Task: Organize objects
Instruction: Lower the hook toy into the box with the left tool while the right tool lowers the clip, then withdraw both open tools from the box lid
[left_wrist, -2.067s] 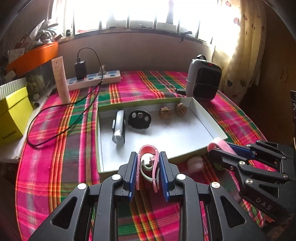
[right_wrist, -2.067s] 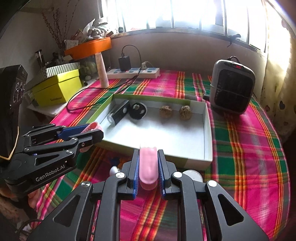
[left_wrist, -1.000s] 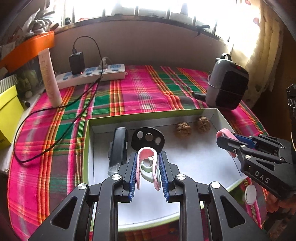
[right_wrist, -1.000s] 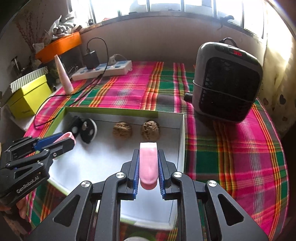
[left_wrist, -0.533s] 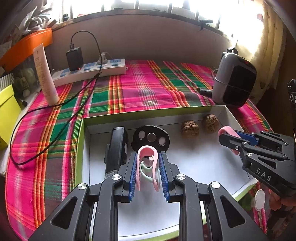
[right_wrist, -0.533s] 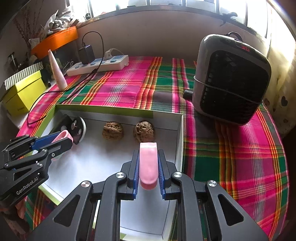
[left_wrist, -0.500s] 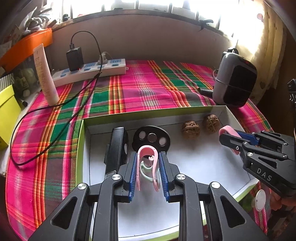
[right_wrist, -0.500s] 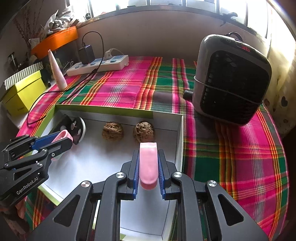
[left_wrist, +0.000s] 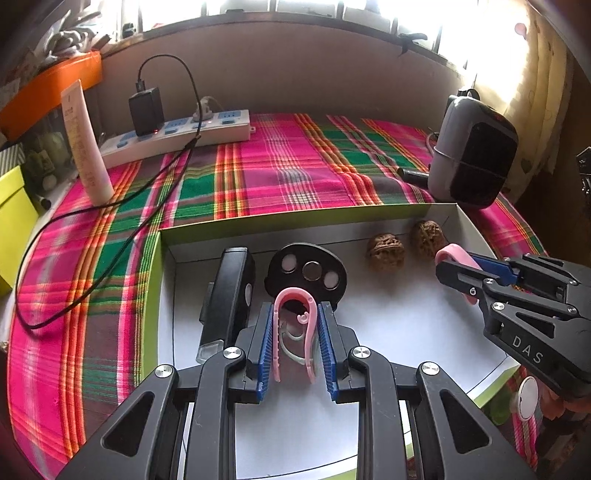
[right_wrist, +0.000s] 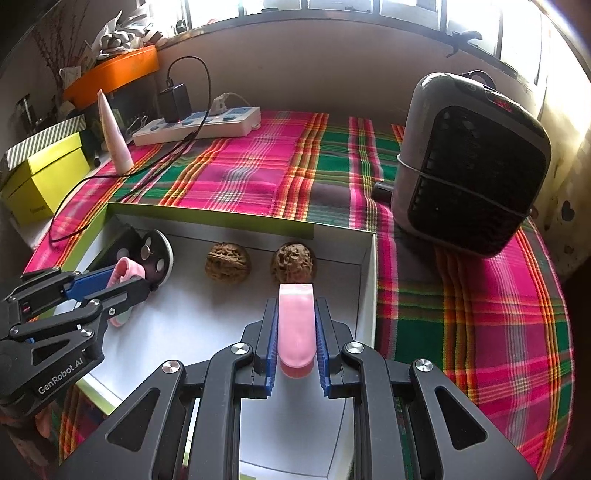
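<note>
Two pink clips hang over the white tray (left_wrist: 461, 343): the left gripper (left_wrist: 294, 339) is clamped on a pink-and-green looped clip (left_wrist: 293, 325), the right gripper (right_wrist: 295, 332) squeezes a flat pink clip (right_wrist: 295, 325). Beyond them in the tray lie two walnuts (right_wrist: 227, 262), a black disc (left_wrist: 306, 271) and a black bar-shaped device (left_wrist: 229, 295). A heater (right_wrist: 472, 166) stands just beside the tray on the plaid-covered surface (right_wrist: 480, 314).
</note>
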